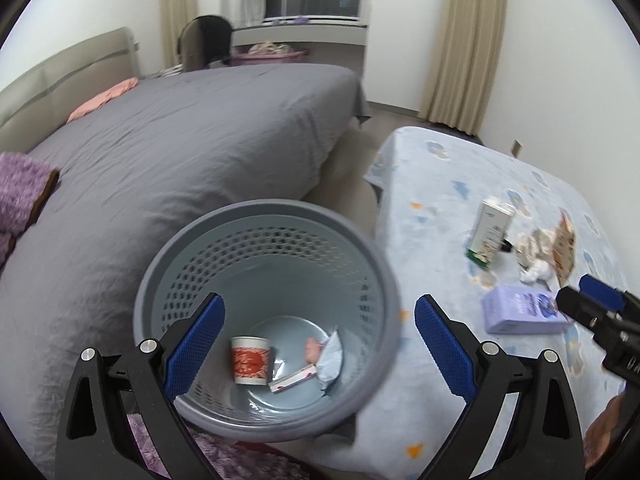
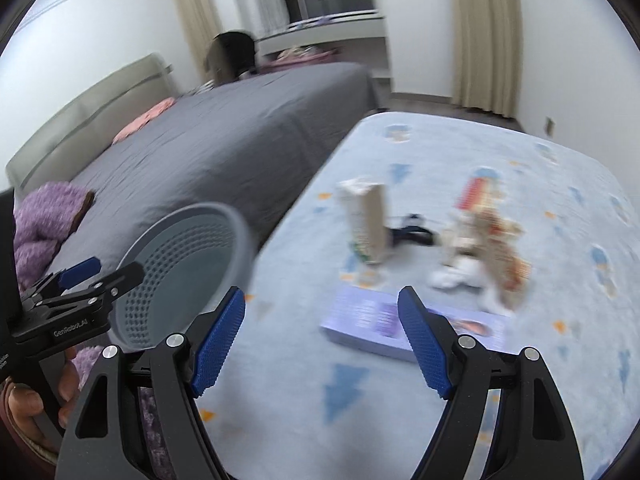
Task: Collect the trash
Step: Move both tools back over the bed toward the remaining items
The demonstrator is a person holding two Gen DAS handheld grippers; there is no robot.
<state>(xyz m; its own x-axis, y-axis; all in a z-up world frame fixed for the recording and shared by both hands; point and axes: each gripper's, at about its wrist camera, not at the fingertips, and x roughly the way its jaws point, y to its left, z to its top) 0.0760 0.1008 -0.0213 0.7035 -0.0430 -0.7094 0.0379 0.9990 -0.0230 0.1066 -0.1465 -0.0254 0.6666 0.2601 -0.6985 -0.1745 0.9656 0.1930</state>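
Note:
A grey-blue perforated bin [image 1: 256, 256] [image 2: 180, 256] stands between the bed and the table. Inside it lie a red and white paper cup [image 1: 250, 360], a small flat pack [image 1: 290, 380] and crumpled paper [image 1: 330, 354]. My left gripper [image 1: 320, 340] [image 2: 100, 274] hovers over the bin, open and holding nothing. On the blue-clothed table [image 1: 432, 208] [image 2: 288, 412] are an upright carton [image 1: 492, 232] [image 2: 366, 224], a flat purple box [image 1: 520, 314] [image 2: 360, 316], crumpled wrappers [image 1: 556, 244] [image 2: 492, 240] and white tissue [image 1: 534, 274] [image 2: 454, 276]. My right gripper [image 2: 322, 340] [image 1: 592, 304] is open just before the purple box.
A bed with a grey sheet [image 1: 180, 152] [image 2: 224, 148] fills the left. A purple fluffy blanket [image 1: 20, 196] [image 2: 44, 216] lies at its near corner. A small black item [image 2: 414, 232] sits behind the carton. A hand [image 2: 24, 404] holds the left gripper's handle. Curtains and a desk stand at the far wall.

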